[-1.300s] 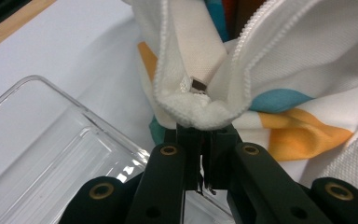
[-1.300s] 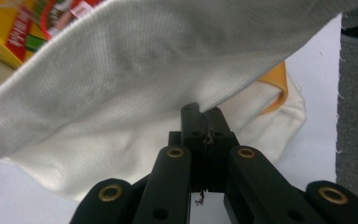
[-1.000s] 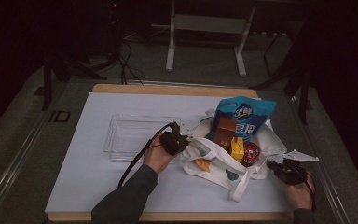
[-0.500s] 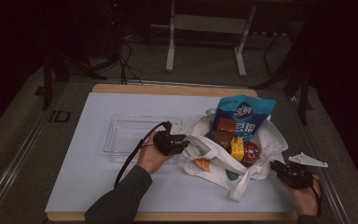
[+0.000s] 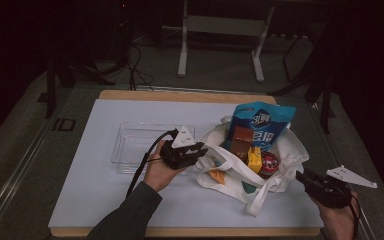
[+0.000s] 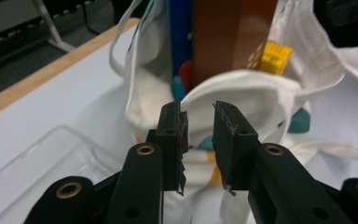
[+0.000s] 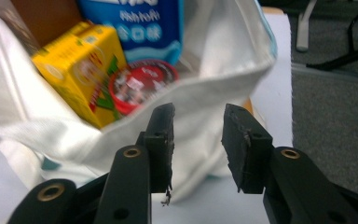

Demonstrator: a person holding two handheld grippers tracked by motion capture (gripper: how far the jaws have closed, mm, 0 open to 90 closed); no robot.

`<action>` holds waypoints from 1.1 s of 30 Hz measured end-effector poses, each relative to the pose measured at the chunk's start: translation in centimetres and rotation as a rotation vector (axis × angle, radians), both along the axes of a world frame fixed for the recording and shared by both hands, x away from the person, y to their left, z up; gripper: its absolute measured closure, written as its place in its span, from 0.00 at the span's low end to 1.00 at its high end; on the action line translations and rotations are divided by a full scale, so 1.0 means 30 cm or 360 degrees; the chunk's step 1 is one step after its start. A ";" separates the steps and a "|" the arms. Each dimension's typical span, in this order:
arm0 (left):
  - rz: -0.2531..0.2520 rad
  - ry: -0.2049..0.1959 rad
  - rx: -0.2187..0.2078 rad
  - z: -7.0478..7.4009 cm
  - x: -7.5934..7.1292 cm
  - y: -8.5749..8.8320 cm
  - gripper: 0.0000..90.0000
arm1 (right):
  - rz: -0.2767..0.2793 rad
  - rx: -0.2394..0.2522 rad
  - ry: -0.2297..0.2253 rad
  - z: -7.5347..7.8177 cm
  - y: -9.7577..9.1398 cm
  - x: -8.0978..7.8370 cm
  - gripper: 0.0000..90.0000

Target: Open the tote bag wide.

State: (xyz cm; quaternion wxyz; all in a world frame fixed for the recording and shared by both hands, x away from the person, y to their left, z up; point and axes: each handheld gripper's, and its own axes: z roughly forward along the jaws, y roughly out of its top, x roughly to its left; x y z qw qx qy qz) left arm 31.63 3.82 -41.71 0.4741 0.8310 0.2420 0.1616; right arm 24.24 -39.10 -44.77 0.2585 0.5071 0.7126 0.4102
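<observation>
The white tote bag (image 5: 280, 170) holds a blue pouch (image 5: 262, 122), brown box (image 5: 240, 145), yellow carton (image 7: 81, 70) and red-lidded tub (image 7: 137, 84) — deeper contents hidden. Left gripper (image 6: 199, 119) and right gripper (image 7: 198, 119), either side of the bag, have just been opening — nothing between their jaws.

Matt white cloth bag (image 5: 280, 170), seemingly cotton.

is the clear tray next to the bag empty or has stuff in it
Empty. In the high view the clear tray shows just the white table through its bottom, while the snacks all sit in the white tote bag beside it.

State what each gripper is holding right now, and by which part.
Nothing is held. The left gripper and right gripper have just been opening; both sets of jaws stand apart, clear of the white tote bag, with nothing between them.
</observation>
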 end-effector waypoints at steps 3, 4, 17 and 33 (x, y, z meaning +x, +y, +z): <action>0.0005 -0.0027 0.0001 0.023 0.003 -0.042 0.83 | -0.0001 -0.0003 -0.0022 0.013 0.027 0.006 0.70; 0.0007 -0.0031 -0.0001 0.030 0.004 -0.058 0.83 | 0.0006 -0.0003 -0.0024 0.013 0.034 0.011 0.70; -0.0021 0.0044 0.0144 -0.038 0.045 -0.236 0.87 | 0.0008 0.0056 0.0001 -0.003 0.083 0.039 0.66; 0.0006 0.0075 0.0308 -0.149 0.038 -0.270 0.96 | -0.0026 -0.0074 0.0127 -0.073 0.136 0.084 0.83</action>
